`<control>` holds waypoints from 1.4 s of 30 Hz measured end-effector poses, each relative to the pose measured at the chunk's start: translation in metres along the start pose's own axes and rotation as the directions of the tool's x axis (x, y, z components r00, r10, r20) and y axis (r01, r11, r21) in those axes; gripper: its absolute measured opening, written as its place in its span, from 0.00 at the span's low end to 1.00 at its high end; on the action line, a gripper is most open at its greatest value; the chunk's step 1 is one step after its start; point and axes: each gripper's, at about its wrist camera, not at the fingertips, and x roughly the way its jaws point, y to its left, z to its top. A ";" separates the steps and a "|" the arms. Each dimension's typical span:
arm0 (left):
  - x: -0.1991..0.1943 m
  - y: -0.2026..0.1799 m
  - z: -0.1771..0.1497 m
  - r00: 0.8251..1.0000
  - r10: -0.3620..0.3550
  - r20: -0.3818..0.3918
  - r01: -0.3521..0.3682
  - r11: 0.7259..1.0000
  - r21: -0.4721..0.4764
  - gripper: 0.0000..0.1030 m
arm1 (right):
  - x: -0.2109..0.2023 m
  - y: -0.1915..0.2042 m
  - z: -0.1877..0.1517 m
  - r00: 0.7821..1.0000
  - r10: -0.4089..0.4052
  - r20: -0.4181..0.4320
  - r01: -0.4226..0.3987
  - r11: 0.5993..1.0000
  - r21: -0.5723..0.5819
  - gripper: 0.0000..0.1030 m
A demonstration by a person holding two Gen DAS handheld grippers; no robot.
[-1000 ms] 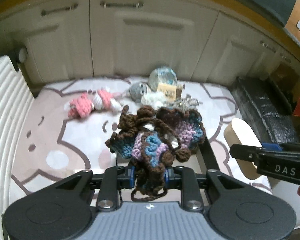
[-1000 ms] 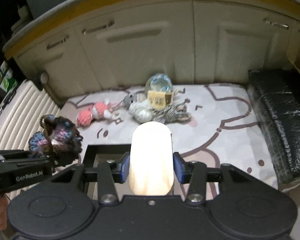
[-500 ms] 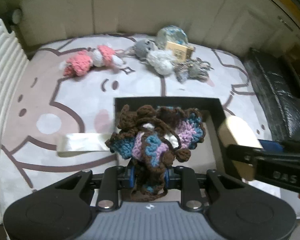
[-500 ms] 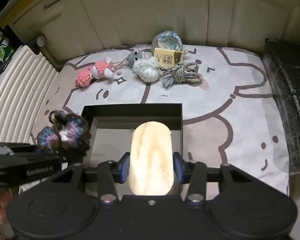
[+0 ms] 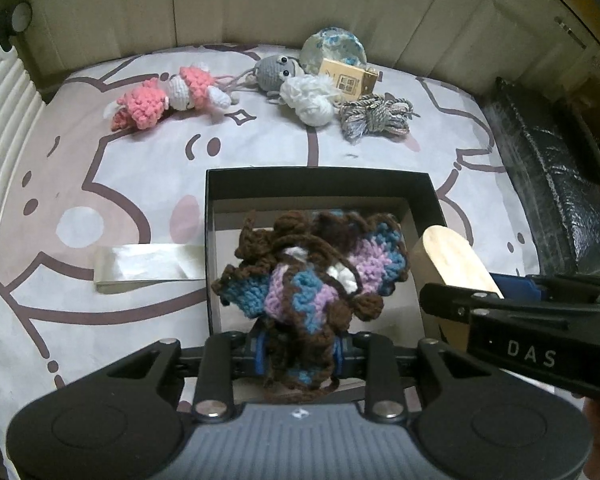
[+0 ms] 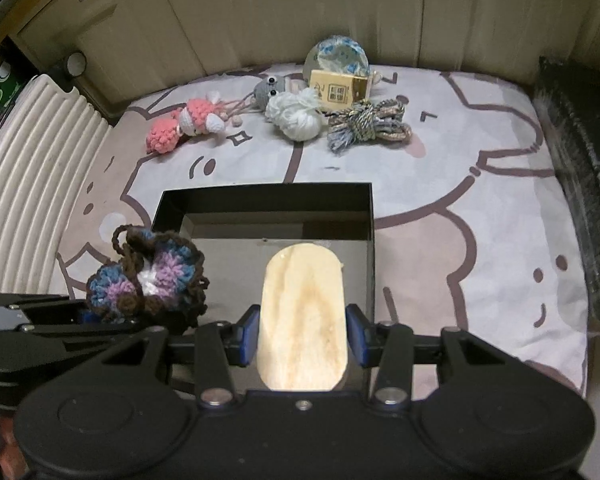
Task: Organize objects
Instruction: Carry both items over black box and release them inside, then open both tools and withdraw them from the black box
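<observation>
While both tools hang over it, the printed mat (image 6: 480, 184) that covers the surface now fills far more of each view than a second ago, when the cabinet doors (image 6: 260, 16) behind took up the upper half; both cameras have tipped downward. That tilt has brought the black box (image 6: 260, 204) fully into sight, open and seemingly empty, directly beneath the two loads. I judge the drop into it is close.

Next in size, the wooden oval block (image 6: 302, 316) is clamped by its sides between the jaws of the right gripper (image 6: 302, 340), its far end over the box floor. The crocheted piece (image 5: 316, 272), brown-edged with blue and purple, is pinched by its lower end in the nearly closed left gripper (image 5: 300, 354), bunched above the box's left half.

Still waiting along the mat's far edge are the pink knitted toy (image 5: 168, 96), white yarn ball (image 5: 308, 98), grey toy (image 5: 274, 72), rope bundle (image 5: 374, 118) and small carton (image 5: 348, 80). A strip of tape (image 5: 148, 264) lies beside the box.
</observation>
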 end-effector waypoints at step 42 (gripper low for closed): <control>-0.010 -0.001 -0.002 0.993 0.110 0.031 -0.111 0.993 0.045 0.69 | -0.006 -0.013 0.000 1.000 -0.027 0.009 0.027 0.998 0.049 0.62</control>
